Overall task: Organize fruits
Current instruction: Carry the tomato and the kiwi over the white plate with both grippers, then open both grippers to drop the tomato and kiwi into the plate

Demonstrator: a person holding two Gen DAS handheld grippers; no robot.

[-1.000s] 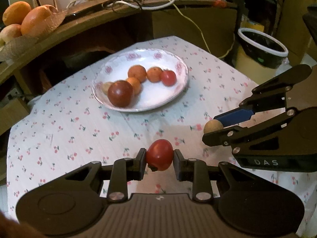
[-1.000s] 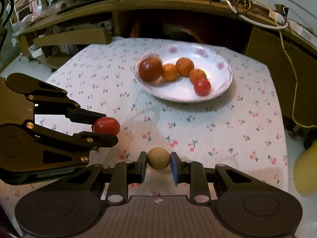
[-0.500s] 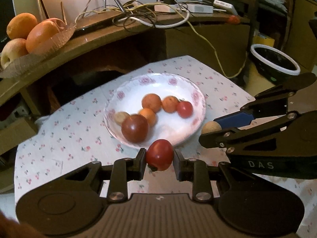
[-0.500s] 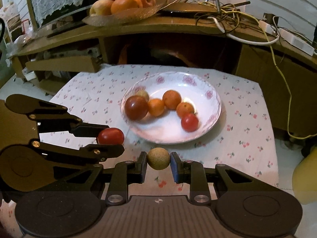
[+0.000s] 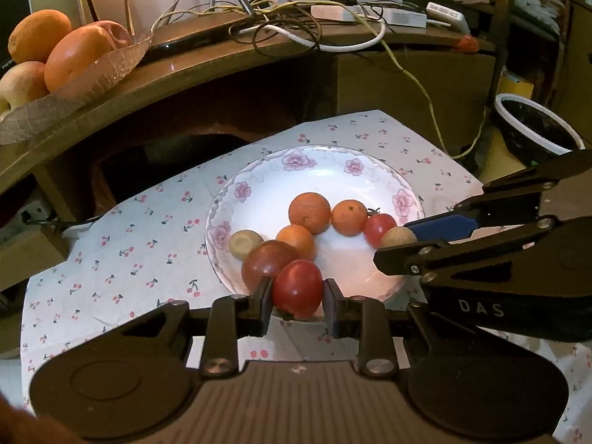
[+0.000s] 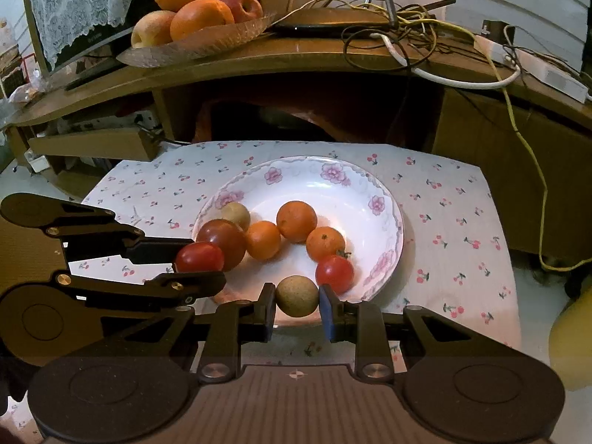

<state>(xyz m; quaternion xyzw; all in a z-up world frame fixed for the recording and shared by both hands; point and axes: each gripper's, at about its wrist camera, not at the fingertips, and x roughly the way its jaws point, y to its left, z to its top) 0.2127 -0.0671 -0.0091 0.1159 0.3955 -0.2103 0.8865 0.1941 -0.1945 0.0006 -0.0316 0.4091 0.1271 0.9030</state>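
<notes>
1. Two hand-held grippers hang side by side above the near rim of a flowered white plate (image 6: 384, 199) on a table (image 6: 455, 222) covered with a cherry-print cloth.
2. The left gripper (image 5: 298, 290) has its fingers clamped on a red tomato (image 5: 298, 288), pads pressing both sides. The tomato is held in the air over the plate's near edge, just in front of a large dark red fruit (image 5: 268, 264) that lies on the plate.
3. The right gripper (image 6: 297, 298) has its fingers clamped on a small round tan fruit (image 6: 297, 296). It too hangs over the near rim, close beside a small red tomato (image 6: 334, 273) on the plate.
4. Already on the plate, beyond both pairs of fingers: three small oranges (image 6: 296, 221), another tan fruit (image 6: 236, 214), the dark red fruit and the small tomato. They sit in a loose cluster toward the near side.
5. No loose fruit shows on the cloth around the plate.
6. My judgement: the gathering is nearly done. What remains is to lower both fruits onto bare white plate and open the fingers. These two look like the last pieces.
7. A glass dish of large oranges and apples (image 6: 192, 11) sits on a wooden shelf behind the table. Whether it belongs to the task I cannot tell.
</notes>
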